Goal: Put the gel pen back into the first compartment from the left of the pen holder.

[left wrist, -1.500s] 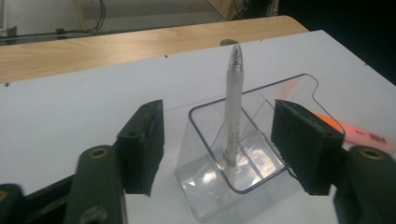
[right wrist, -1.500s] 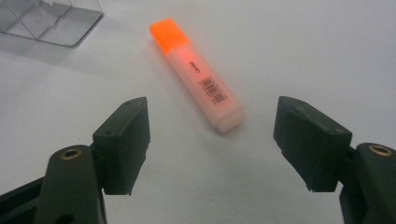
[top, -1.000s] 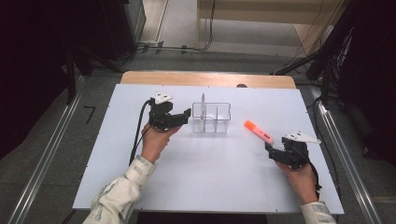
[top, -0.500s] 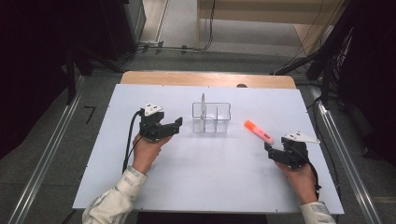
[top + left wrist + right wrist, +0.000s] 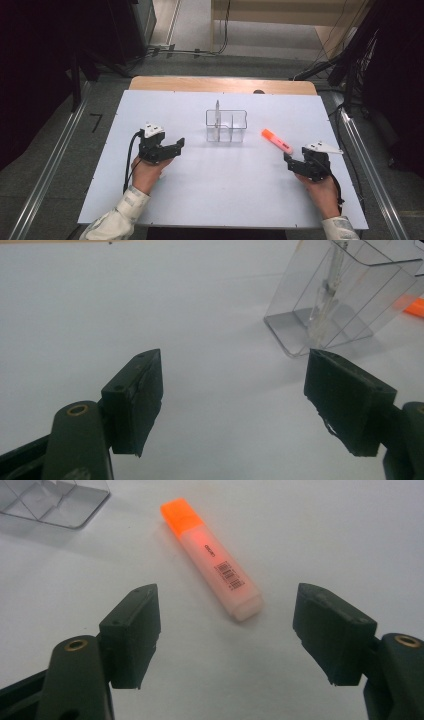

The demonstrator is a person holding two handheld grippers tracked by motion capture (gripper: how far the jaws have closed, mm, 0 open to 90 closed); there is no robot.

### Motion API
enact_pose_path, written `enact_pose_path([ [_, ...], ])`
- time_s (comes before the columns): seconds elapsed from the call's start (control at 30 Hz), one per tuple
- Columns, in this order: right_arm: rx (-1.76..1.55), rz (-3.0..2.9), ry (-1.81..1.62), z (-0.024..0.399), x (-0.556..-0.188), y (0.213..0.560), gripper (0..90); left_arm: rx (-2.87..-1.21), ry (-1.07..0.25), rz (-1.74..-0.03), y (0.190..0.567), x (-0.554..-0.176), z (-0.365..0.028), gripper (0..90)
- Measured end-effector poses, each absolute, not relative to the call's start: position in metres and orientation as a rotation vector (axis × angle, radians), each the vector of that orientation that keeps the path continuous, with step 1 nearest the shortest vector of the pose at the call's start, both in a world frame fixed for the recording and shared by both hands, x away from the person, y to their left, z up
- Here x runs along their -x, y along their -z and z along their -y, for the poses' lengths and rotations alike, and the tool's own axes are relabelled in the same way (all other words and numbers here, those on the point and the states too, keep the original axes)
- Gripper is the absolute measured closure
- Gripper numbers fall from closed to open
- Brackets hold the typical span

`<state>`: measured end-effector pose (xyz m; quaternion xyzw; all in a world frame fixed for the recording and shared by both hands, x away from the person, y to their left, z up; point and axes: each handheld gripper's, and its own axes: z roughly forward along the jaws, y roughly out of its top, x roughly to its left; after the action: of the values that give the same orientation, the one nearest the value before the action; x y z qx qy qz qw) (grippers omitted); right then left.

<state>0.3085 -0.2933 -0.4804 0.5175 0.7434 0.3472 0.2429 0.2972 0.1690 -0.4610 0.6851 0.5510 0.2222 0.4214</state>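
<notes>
High view showed our left gripper (image 5: pixel 177 145) and our right gripper (image 5: pixel 289 159) low over the white table (image 5: pixel 165 107), one on either side of the clear organizer (image 5: pixel 226 126), which we take as our landmark. That organizer was a see-through box with dividers, standing upright a little beyond the middle of the table. A slim pale pen (image 5: pixel 218 114) stood upright in its far left compartment.

Our left gripper sat to the left of the organizer and nearer to us, well apart from it, its tips pointing toward the box. Left gripper view showed its two black jaws spread wide with bare table between them and nothing touching the pads (image 5: pixel 142 405); the organizer (image 5: pixel 345 300) lay ahead and to the right, with the pen (image 5: pixel 331 287) standing inside it.

An orange highlighter (image 5: pixel 276 141) lay flat on the table just to the right of the organizer, close to its near right corner but not touching it, its bright orange cap end turned toward the box.

Our right gripper rested farther right of the organizer and nearer to us than the highlighter, close to its pale end. Right gripper view showed the jaws wide apart and empty, the highlighter (image 5: pixel 212 557) lying beyond them, clear of the pads (image 5: pixel 135 630), and a corner of the organizer (image 5: pixel 55 500) at the upper left.
</notes>
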Motion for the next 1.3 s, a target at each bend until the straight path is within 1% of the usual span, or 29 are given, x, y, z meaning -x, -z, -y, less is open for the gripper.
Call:
enact_pose_path([
  [0.8,-1.41,-2.031,-0.952,0.293,-0.308,0.479,25.6,-1.637,-0.627,-1.468,0.47,-0.266,-0.208,23.6],
  [1.03,-1.41,-2.034,-0.95,0.292,-0.308,0.479,25.7,-1.612,-0.648,-1.511,0.472,-0.263,-0.221,23.5],
  [1.3,-1.412,-2.035,-0.95,0.293,-0.308,0.48,25.6,-1.596,-0.667,-1.523,0.473,-0.261,-0.226,23.5],
])
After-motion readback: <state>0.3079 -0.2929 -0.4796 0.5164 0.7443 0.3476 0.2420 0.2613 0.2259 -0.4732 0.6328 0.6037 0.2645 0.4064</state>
